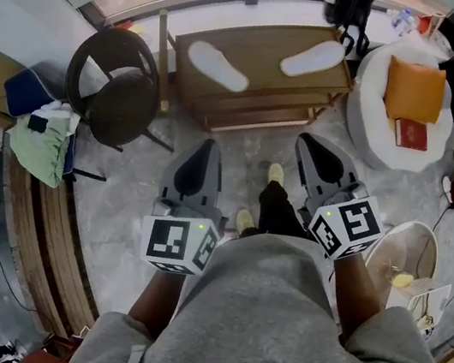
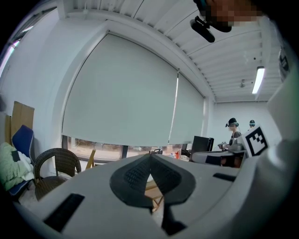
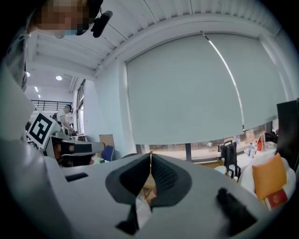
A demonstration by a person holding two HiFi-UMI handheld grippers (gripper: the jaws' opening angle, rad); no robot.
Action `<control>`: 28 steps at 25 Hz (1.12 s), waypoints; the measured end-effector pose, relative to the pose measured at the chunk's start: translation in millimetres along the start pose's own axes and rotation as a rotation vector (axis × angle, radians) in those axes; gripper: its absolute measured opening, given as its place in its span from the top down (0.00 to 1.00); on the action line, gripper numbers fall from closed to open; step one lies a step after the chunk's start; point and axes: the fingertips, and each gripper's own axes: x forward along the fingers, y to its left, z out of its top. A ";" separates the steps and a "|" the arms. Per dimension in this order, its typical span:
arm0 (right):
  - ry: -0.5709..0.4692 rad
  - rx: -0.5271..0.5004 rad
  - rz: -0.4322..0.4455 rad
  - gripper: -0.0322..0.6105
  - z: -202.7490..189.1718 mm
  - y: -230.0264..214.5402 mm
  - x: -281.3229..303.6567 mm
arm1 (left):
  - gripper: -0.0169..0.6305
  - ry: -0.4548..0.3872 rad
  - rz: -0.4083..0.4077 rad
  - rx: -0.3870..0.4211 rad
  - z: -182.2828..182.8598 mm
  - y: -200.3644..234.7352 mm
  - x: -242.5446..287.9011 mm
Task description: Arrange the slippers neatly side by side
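Holding left gripper (image 1: 207, 145) and right gripper (image 1: 308, 143) out over the floor (image 1: 134, 190), short of the wooden tabletop (image 1: 265, 63). Shows both pairs of jaws pressed together, pinching nothing. Faces two white slippers lying well apart on that tabletop: left slipper (image 1: 218, 66) toward its left end, right slipper (image 1: 313, 58) toward its right, angled differently.

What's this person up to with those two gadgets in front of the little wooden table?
A person stands before a low wooden table, holding the left tongs and the right tongs, both shut and empty. Two white slippers lie apart on the table: the left slipper and the right slipper, angled differently. Neither is touched yet.
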 end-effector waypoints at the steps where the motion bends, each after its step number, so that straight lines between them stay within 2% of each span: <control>1: 0.002 0.000 -0.002 0.91 -0.2 -2.9 0.8 | 0.95 -0.001 0.000 0.000 0.2 -0.2 2.7; 11: 0.019 -0.005 -0.014 0.91 1.1 -56.6 38.8 | 0.95 -0.004 0.023 0.006 2.7 7.1 58.0; 17: 0.051 0.004 -0.050 0.91 6.7 -110.6 80.4 | 0.95 0.025 0.029 0.004 10.3 17.7 120.4; 22: 0.089 0.050 -0.095 0.91 4.5 -162.3 114.2 | 0.95 0.048 0.033 0.002 16.0 24.3 172.5; 28: 0.130 0.088 -0.100 0.91 -1.7 -207.5 144.0 | 0.95 0.077 0.049 -0.014 17.8 31.7 219.6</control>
